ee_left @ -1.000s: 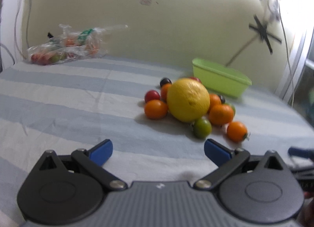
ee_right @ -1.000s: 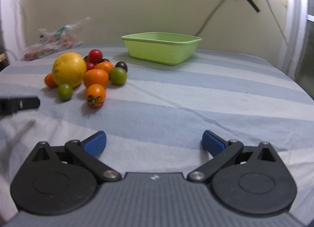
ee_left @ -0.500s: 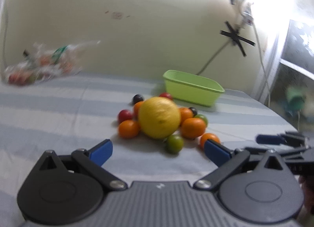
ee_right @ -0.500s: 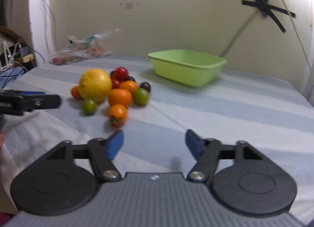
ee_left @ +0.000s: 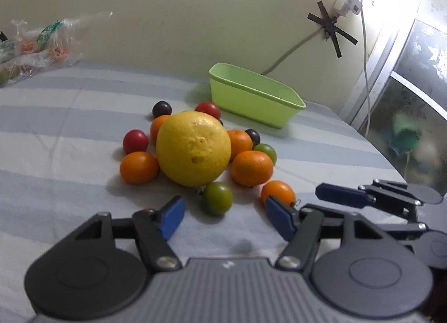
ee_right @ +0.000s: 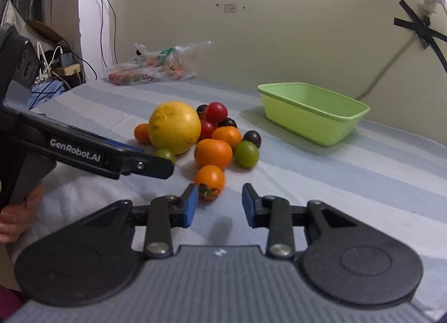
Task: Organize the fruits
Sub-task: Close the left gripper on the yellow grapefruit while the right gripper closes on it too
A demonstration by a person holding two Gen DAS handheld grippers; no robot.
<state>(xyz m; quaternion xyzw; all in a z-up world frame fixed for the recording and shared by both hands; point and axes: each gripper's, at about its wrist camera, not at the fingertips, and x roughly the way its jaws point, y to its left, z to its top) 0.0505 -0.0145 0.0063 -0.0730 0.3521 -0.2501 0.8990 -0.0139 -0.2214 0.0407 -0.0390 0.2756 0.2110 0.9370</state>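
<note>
- Progress: the light green rectangular plastic tub (ee_right: 313,116), standing toward the far edge of the blue-and-white striped cloth surface (ee_right: 363,183), shows no fruit inside where its interior is visible; sorting appears not yet begun.
- Fruit pile: a large yellow round citrus (ee_left: 193,147) sits mid-surface, ringed by small orange, red, green and dark round fruits, all loose on the cloth.
- Right gripper (ee_right: 220,205): held low over the near edge, blue-padded jaws spread, with a small orange tomato with a green calyx (ee_right: 209,182) just ahead of the gap.
- Left gripper (ee_left: 225,215): level, jaws spread, empty, with a small green round tomato (ee_left: 217,198) just ahead.
- Background: a clear plastic bag of produce (ee_right: 151,67) lies at the far left edge.
</note>
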